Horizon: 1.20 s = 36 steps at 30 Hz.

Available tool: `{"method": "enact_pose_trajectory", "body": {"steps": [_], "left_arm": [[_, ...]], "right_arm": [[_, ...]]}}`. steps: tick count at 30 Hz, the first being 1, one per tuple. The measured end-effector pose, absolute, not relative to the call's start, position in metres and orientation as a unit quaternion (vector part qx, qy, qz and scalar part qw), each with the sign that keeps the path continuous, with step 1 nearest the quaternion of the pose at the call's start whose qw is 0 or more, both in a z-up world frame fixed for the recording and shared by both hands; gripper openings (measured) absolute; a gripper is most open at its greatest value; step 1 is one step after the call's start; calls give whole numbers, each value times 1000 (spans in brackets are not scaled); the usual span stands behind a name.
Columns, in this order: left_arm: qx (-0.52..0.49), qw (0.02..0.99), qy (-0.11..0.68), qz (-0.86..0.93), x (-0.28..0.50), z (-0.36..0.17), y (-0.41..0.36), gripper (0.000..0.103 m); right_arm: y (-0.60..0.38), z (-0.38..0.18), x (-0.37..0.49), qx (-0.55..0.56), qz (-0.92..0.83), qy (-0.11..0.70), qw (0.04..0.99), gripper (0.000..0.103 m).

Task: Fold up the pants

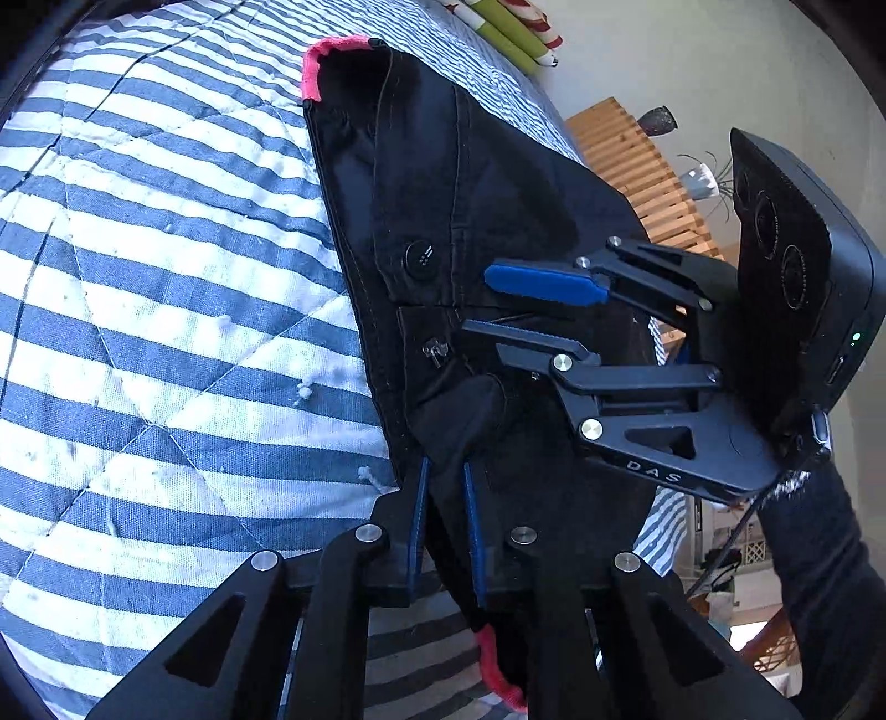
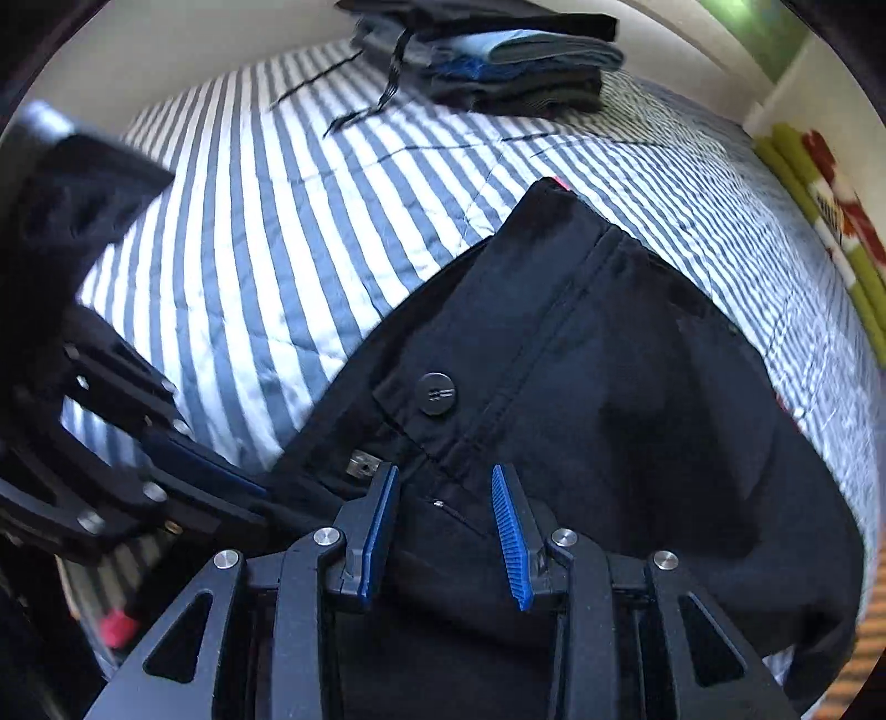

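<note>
Black pants (image 1: pixel 498 166) lie on the striped bed cover (image 1: pixel 166 277), waistband toward me, with pink lining (image 1: pixel 332 50) showing at its corner. My left gripper (image 1: pixel 444 468) is shut on a fold of the waistband just below the zip pull (image 1: pixel 434 350). My right gripper (image 1: pixel 476 301) comes in from the right with its blue pads apart over the fly, near the button (image 1: pixel 422 257). In the right wrist view the right gripper (image 2: pixel 444 471) stands open over flat pants (image 2: pixel 637 387) cloth below the button (image 2: pixel 437 393). The left gripper's blurred fingers (image 2: pixel 210 468) reach the waistband edge from the left.
A stack of folded clothes (image 2: pixel 498 61) sits at the far side of the bed cover (image 2: pixel 304 249). A green and red pillow (image 2: pixel 830 232) lies along the right edge. A wooden slatted unit (image 1: pixel 637 166) stands beyond the bed. A dark sleeve (image 1: pixel 819 554) holds the right gripper.
</note>
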<state>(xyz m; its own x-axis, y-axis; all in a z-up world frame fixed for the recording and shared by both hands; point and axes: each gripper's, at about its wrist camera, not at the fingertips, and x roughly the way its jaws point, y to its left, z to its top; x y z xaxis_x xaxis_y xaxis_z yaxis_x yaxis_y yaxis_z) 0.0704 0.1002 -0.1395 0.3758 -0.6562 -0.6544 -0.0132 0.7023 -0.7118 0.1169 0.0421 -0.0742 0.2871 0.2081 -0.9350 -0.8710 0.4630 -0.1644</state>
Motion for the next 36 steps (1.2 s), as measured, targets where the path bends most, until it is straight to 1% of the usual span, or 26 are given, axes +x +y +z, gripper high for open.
{"method": "enact_pose_trajectory", "body": {"steps": [5, 9, 11, 13, 15, 16, 21, 23, 27, 30, 33, 36], "left_arm": [[-331, 757, 520, -216, 73, -137, 101, 13], [-325, 760, 519, -217, 74, -133, 101, 14], [-322, 762, 519, -217, 76, -131, 99, 14], [-319, 764, 518, -215, 79, -128, 97, 14], [-312, 768, 516, -214, 79, -125, 95, 14], [-305, 772, 515, -214, 80, -122, 93, 14], [-305, 774, 510, -220, 80, -116, 92, 13], [-306, 776, 504, -224, 79, -112, 92, 13], [-296, 788, 495, -214, 83, -104, 97, 13], [-310, 785, 493, -214, 92, -101, 103, 13], [-277, 810, 477, -197, 96, -90, 107, 14], [-250, 826, 477, -164, 104, -89, 114, 14]], "right_arm": [[54, -82, 119, -387, 399, 453, 697, 32], [59, -77, 134, -354, 421, 473, 689, 32], [57, -67, 142, -307, 436, 481, 696, 32], [58, -70, 150, -281, 431, 497, 698, 32], [62, -80, 154, -287, 411, 507, 701, 32], [64, -84, 156, -291, 401, 511, 703, 29], [75, -88, 160, -289, 390, 515, 706, 28], [78, -88, 160, -286, 392, 524, 700, 15], [84, -89, 164, -293, 388, 525, 698, 15], [80, -85, 174, -250, 382, 547, 701, 15], [73, -76, 181, -214, 384, 559, 703, 15], [68, -65, 182, -194, 390, 564, 701, 15]]}}
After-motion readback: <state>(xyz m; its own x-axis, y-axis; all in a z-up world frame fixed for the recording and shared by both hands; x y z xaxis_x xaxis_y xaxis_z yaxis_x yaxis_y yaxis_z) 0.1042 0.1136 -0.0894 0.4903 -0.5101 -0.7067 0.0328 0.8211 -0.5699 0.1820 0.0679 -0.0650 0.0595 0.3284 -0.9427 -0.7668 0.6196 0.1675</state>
